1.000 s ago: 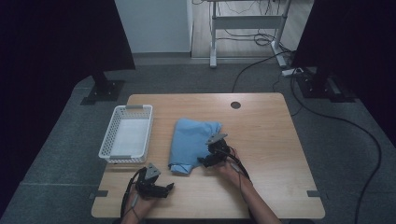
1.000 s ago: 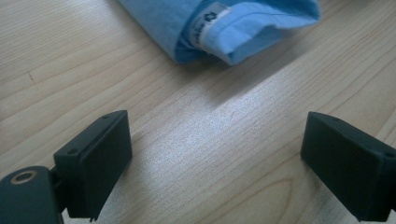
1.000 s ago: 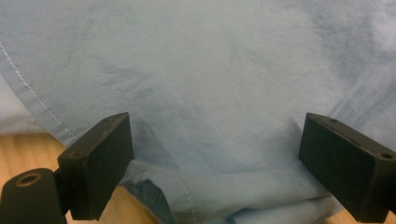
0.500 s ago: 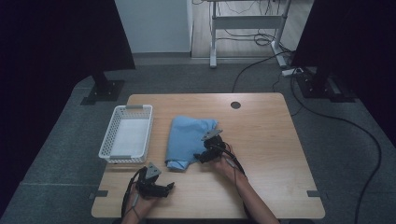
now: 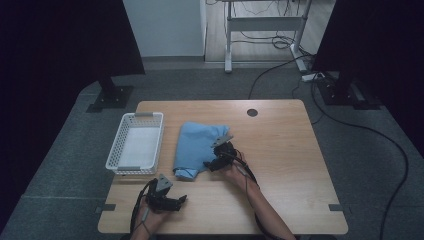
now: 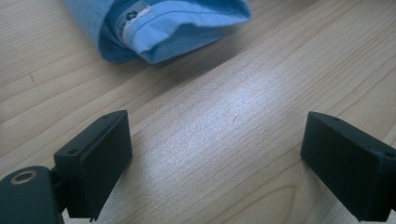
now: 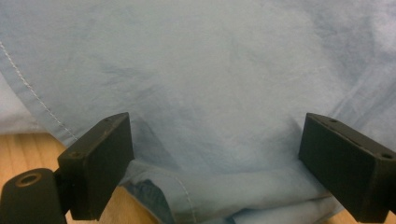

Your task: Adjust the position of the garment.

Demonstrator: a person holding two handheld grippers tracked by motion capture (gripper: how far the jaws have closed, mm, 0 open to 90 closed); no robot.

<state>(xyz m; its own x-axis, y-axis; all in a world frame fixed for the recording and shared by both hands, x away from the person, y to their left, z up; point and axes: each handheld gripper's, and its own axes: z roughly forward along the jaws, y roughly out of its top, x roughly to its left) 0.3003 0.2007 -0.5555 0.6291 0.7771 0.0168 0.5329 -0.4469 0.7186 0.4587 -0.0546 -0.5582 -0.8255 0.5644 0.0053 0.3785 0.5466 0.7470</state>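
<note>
A folded light-blue garment (image 5: 200, 146) lies on the wooden desk (image 5: 280, 150), near its middle and just right of a white basket (image 5: 135, 142) that stands at the desk's left side. The right gripper (image 5: 216, 162) sits at the garment's near-right edge; in the right gripper view its fingers (image 7: 100, 158) are spread wide with blue cloth (image 7: 210, 93) lying across the gap between them and a stitched hem showing at the left, so nothing is pinched yet. The left gripper (image 5: 172, 201) rests on bare wood near the desk's near-left edge, well apart from the basket; its fingers (image 6: 95, 156) are also spread, holding nothing, and its view looks across the desk to the garment's near end (image 6: 159, 28). My reading is that the folding is done or nearly so and the step in hand is taking hold of the bundle at its near edge. The next move probably calls for closing the right fingers through all layers of the fold so it does not fall open, with the left gripper coming in to take the other end before any lift toward the basket. A small white label (image 6: 133, 16) is sewn inside the garment's edge; it carries a dark square mark, and its writing is too small to read.
</note>
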